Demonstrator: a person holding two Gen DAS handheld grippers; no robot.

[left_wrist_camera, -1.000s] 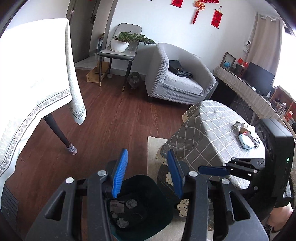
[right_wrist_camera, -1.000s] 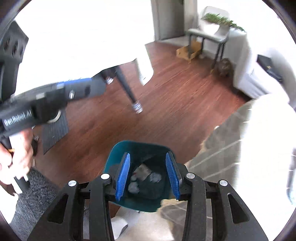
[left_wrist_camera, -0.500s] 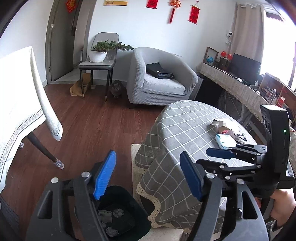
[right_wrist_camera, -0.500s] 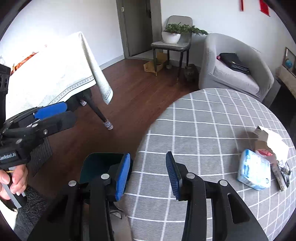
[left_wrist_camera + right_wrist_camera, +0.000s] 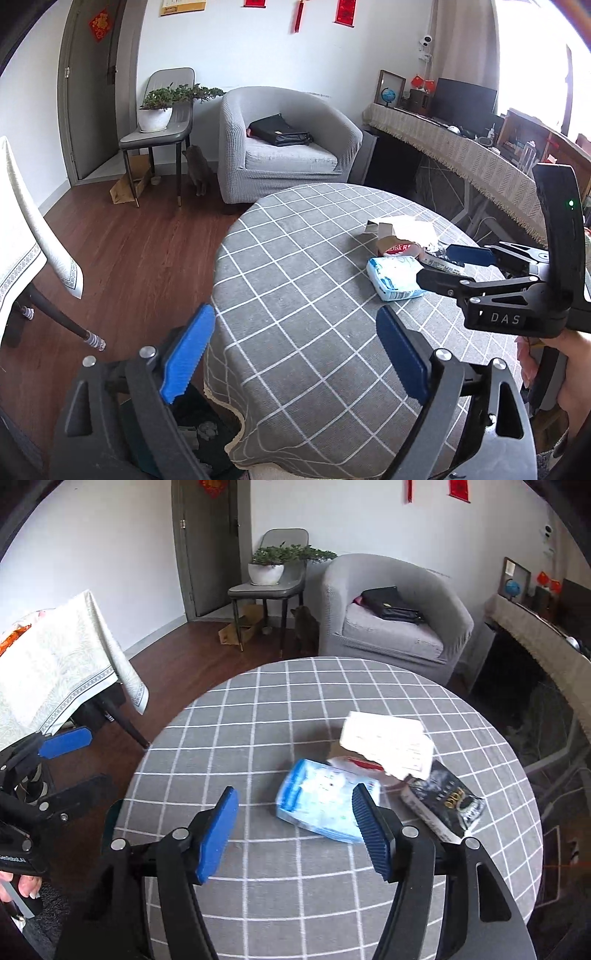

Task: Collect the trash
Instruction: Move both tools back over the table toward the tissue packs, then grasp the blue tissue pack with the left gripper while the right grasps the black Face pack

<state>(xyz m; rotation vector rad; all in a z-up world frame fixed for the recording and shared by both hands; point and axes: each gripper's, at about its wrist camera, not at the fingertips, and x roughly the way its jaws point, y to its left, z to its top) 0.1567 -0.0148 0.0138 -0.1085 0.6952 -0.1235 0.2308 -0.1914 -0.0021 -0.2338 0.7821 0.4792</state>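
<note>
A round table with a grey checked cloth (image 5: pixel 295 295) (image 5: pixel 288 709) carries a blue-white tissue pack (image 5: pixel 325 801) (image 5: pixel 393 277), an opened cardboard box with white paper (image 5: pixel 388 746) (image 5: pixel 399 230) and a dark packet (image 5: pixel 443 805). A dark teal bin (image 5: pixel 207 428) with crumpled scraps stands on the floor by the table's left edge; its rim shows in the right wrist view (image 5: pixel 110 819). My left gripper (image 5: pixel 291 356) is open and empty over the table's near edge. My right gripper (image 5: pixel 295 830) is open and empty, just short of the tissue pack.
A grey armchair (image 5: pixel 280 147) with a black bag, a chair with a potted plant (image 5: pixel 159 114) and a grey cat (image 5: pixel 197 168) stand at the back. A white-clothed table (image 5: pixel 22 236) is at left. A long draped counter (image 5: pixel 461 155) is at right.
Both grippers rose from over the bin to above the checked table and opened wider. The bin dropped out of the centre of both views; the table items came into view.
</note>
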